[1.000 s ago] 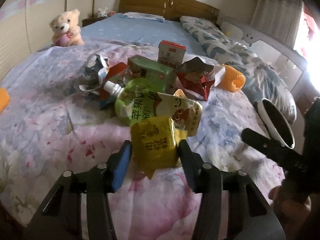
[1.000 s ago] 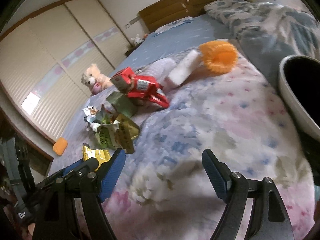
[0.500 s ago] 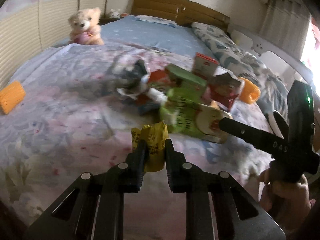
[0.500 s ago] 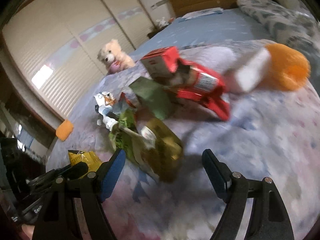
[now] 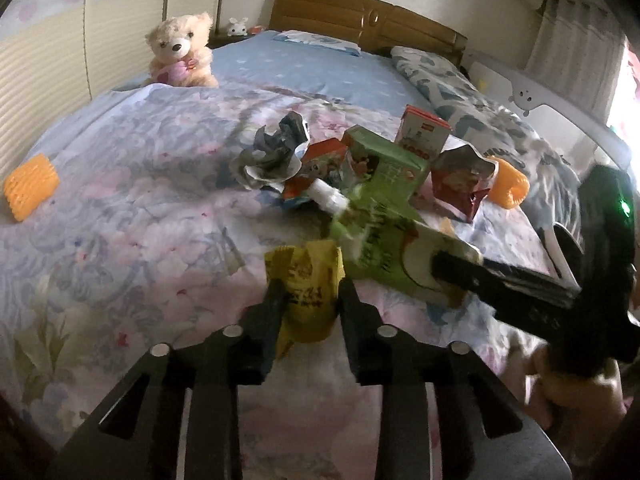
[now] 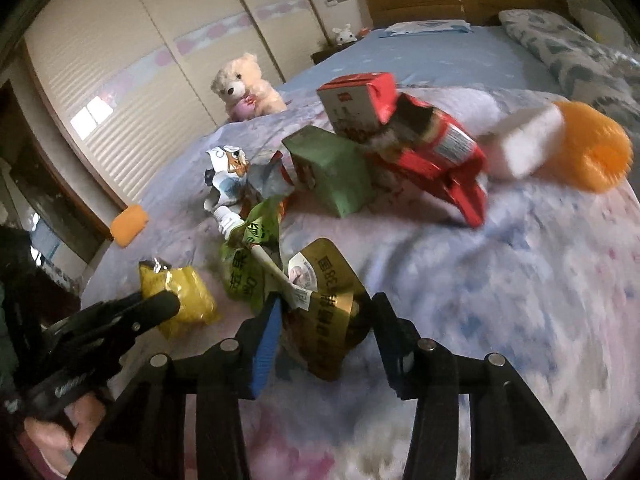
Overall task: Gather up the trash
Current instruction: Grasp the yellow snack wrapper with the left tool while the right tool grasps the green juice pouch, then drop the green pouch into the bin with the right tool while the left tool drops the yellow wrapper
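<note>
- L claw (image 5: 308, 288): clamped on yellow wrapper (image 5: 310, 280), lifted just off bed (image 5: 120, 240).
- R claw (image 6: 324, 312): part open, straddling green-gold pouch (image 6: 328, 300) dead ahead; long axis runs away twd spout. R nearer.

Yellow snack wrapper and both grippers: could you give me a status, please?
Left gripper shut on crinkled yellow snack wrapper. Right gripper open around gold-green juice pouch. Nothing in the way.

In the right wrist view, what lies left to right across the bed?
Orange roller → yellow packet → green pouch → green carton → red wrapper → white block → orange ring.
</note>
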### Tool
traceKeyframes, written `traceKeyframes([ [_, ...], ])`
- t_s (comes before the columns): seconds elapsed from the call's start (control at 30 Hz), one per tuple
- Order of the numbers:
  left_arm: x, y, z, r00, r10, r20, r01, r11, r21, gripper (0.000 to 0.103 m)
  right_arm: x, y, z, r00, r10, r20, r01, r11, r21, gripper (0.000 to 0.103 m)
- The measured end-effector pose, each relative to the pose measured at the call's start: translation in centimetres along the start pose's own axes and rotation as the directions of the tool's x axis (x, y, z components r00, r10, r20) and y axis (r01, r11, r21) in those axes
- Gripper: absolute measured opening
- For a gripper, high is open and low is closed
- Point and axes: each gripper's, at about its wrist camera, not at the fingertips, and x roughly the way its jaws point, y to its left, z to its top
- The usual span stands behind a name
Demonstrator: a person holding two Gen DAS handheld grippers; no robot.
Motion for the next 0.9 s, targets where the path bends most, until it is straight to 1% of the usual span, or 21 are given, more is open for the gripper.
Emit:
traceKeyframes([
  [0.03,0.1,0.1,-0.1,1.000,0.006,-0.008,-0.006,1.000,-0.007,0.046,-0.4,-0.2,-0.4,1.000,0.002,0.002,-0.002,1.000,0.011,0.045],
  [0.13,0.6,0.4,-0.5,0.999,-0.013,-0.037,0.012,1.000,-0.029,0.047,-1.6,-0.7,-1.5,1.000,0.018,-0.003,-0.018,0.999,0.033,0.046],
  [0.2,0.9,0.5,-0.9,0.998,-0.024,-0.050,0.022,0.999,-0.032,0.047,-2.0,-0.6,-1.7,1.000,0.012,-0.009,-0.012,1.000,0.014,0.048],
  [0.23,1.1,0.5,-1.0,0.998,-0.029,-0.057,0.027,0.999,-0.033,0.047,-2.2,-0.5,-1.7,1.000,0.001,-0.010,-0.001,1.000,0.000,0.052],
  [0.3,1.1,0.5,-1.2,0.998,-0.033,-0.058,0.031,0.999,-0.036,0.046,-2.3,-0.4,-1.3,1.000,-0.027,-0.004,0.027,0.999,-0.021,0.079],
  [0.33,1.1,0.5,-1.1,0.998,-0.037,-0.058,0.035,0.999,-0.038,0.043,-2.4,-0.4,-1.1,0.999,-0.036,0.006,0.036,0.999,-0.029,0.083],
  [0.37,1.1,0.5,-1.1,0.997,-0.041,-0.058,0.038,0.999,-0.039,0.042,-2.4,-0.4,-0.7,0.999,-0.041,0.022,0.042,0.998,-0.039,0.084],
  [0.43,1.0,0.5,-1.0,0.998,-0.040,-0.056,0.038,0.999,-0.037,0.041,-2.0,-0.4,-0.1,0.999,-0.029,0.021,0.030,0.998,-0.049,0.084],
  [0.53,1.1,0.8,-0.9,0.997,-0.050,-0.063,0.047,0.998,-0.045,0.041,-0.5,-0.3,0.7,1.000,0.012,-0.015,-0.013,0.999,-0.048,0.084],
  [0.57,1.1,0.9,-0.8,0.996,-0.056,-0.066,0.052,0.997,-0.049,0.041,0.0,-0.2,0.8,0.999,0.024,-0.028,-0.026,0.999,-0.048,0.081],
  [0.63,1.0,1.0,-0.7,0.995,-0.063,-0.072,0.059,0.997,-0.054,0.041,0.4,0.2,0.7,0.999,0.026,-0.030,-0.027,0.998,-0.054,0.065],
  [0.67,1.0,1.1,-0.6,0.995,-0.063,-0.073,0.059,0.997,-0.057,0.041,0.4,0.3,0.5,0.999,0.032,-0.039,-0.034,0.998,-0.054,0.052],
  [0.77,0.6,1.1,-0.5,0.995,-0.074,-0.069,0.070,0.995,-0.064,0.045,-0.2,0.3,-0.2,0.998,0.049,-0.036,-0.050,0.998,-0.035,0.049],
  [0.87,0.4,0.8,-0.4,0.994,-0.090,-0.063,0.086,0.994,-0.069,0.053,-1.2,0.1,-1.2,0.999,0.039,-0.018,-0.039,0.999,-0.017,0.048],
  [0.9,0.4,0.7,-0.3,0.994,-0.097,-0.059,0.092,0.993,-0.071,0.059,-1.8,-0.1,-1.5,0.999,0.037,-0.011,-0.037,0.999,-0.004,0.048],
])
